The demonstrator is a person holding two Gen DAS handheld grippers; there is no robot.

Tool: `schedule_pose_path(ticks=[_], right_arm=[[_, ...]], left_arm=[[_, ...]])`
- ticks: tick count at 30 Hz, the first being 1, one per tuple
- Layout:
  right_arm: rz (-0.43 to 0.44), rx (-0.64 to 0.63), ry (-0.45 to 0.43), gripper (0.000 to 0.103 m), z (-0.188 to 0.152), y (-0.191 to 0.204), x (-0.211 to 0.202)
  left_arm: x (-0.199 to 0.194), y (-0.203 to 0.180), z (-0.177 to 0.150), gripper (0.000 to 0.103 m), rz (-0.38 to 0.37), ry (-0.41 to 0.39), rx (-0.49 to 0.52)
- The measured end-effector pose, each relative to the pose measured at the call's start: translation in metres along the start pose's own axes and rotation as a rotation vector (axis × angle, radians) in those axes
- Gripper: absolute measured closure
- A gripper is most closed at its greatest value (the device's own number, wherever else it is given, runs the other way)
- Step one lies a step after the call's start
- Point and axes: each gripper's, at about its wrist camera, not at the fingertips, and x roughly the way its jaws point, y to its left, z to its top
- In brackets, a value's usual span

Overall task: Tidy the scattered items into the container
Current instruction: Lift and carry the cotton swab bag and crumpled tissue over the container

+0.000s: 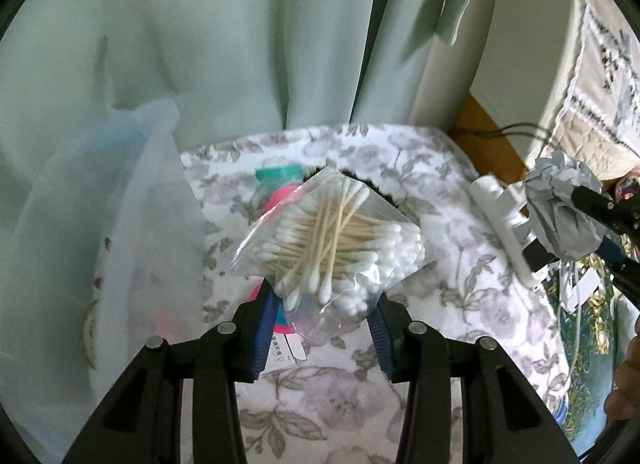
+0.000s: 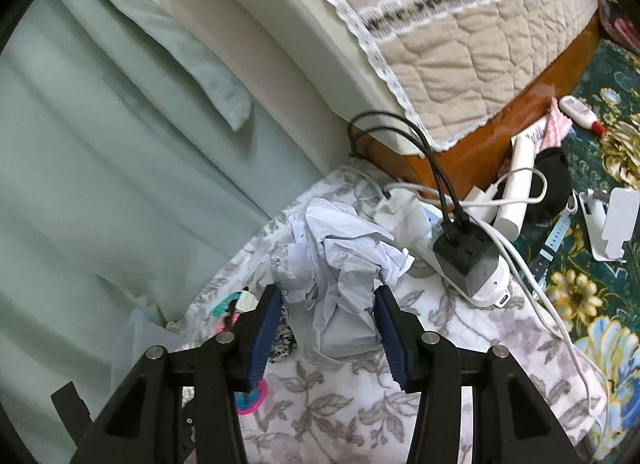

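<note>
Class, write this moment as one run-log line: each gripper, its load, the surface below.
left gripper: shut on bag of cotton swabs | right gripper: shut on crumpled paper | below: floral cloth

No text can be read with confidence. In the left wrist view, a small white packet [image 1: 285, 350] at lower centre, under the bag of swabs [image 1: 332, 242], carries tiny print too blurred to make out. The round disc [image 1: 91, 338] at lower left shows faint, unreadable marks.
</note>
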Motion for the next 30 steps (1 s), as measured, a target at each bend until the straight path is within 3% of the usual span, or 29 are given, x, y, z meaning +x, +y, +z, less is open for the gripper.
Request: schedule_pose_path(ticks=[16,30], right_arm=[[0.093,-0.126,-0.066,0.052,-0.012,0.055,-0.057],[0.161,-0.273,-0.085,0.052,-0.036,0.112,-0.086]], left_arm=[[-0.079,0.028,0.001,0.059,0.020,-0.157,-0.064],[-0.118,0.074,-0.016,0.059,0.040,-0.239,-0.163]])
